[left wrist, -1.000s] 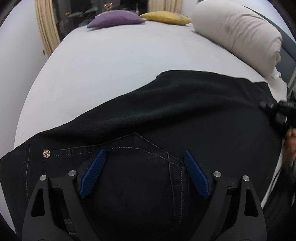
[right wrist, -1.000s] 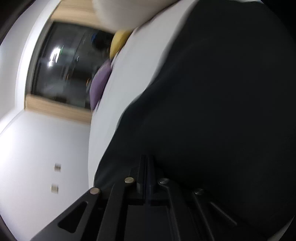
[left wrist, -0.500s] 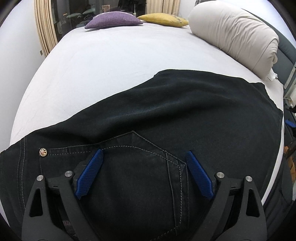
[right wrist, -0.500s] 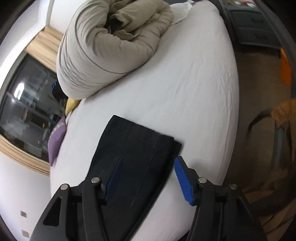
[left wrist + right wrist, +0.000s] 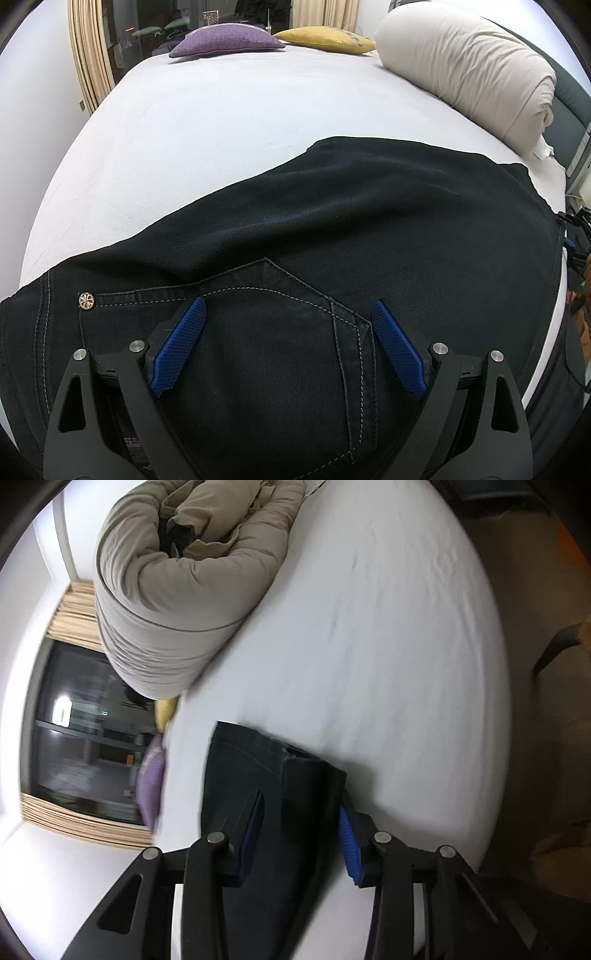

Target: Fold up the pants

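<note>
The soft, limp black denim pants (image 5: pixel 332 229) are being spread across the white bed (image 5: pixel 221 122). The left tongs (image 5: pixel 288 347) are being held wide open above the back pocket, gripping nothing; the right tongs (image 5: pixel 299 834) are being closed around the hem end (image 5: pixel 273 760), likely the best hold.

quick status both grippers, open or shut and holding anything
Left gripper: open wide over the pants at the back pocket, gripping nothing.
Right gripper: jaws closing around the pants' hem end, pads not yet pressing.
</note>
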`<control>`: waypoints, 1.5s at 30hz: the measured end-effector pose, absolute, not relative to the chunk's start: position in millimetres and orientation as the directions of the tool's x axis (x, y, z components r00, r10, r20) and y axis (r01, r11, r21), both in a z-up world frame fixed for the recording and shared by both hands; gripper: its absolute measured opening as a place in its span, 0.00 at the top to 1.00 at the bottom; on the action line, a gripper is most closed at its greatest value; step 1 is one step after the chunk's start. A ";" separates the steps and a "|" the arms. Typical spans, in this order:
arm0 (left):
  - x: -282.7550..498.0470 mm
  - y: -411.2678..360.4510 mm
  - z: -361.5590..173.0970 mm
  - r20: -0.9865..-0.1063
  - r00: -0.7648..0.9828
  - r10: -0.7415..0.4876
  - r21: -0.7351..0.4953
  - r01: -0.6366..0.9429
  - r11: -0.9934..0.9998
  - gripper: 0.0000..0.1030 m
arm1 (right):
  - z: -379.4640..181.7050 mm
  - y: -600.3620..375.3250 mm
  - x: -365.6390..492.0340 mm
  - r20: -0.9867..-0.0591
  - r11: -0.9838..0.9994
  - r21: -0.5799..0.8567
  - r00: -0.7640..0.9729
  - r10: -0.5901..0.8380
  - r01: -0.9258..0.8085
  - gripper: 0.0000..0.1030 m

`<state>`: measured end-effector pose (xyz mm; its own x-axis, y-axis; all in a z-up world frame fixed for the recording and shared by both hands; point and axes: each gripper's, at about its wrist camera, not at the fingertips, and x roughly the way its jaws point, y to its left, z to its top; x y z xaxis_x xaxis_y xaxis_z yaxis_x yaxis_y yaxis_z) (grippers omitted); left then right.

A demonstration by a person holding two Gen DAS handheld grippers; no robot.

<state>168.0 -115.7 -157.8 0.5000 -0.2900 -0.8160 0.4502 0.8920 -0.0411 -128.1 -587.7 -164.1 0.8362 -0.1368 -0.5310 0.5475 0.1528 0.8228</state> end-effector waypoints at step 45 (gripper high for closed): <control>193.8 -120.2 -125.7 -0.685 0.268 -0.677 -0.618 0.279 0.735 0.11 | -100.1 -193.2 53.8 -0.624 0.893 -0.449 0.718 -0.307 -0.009 0.94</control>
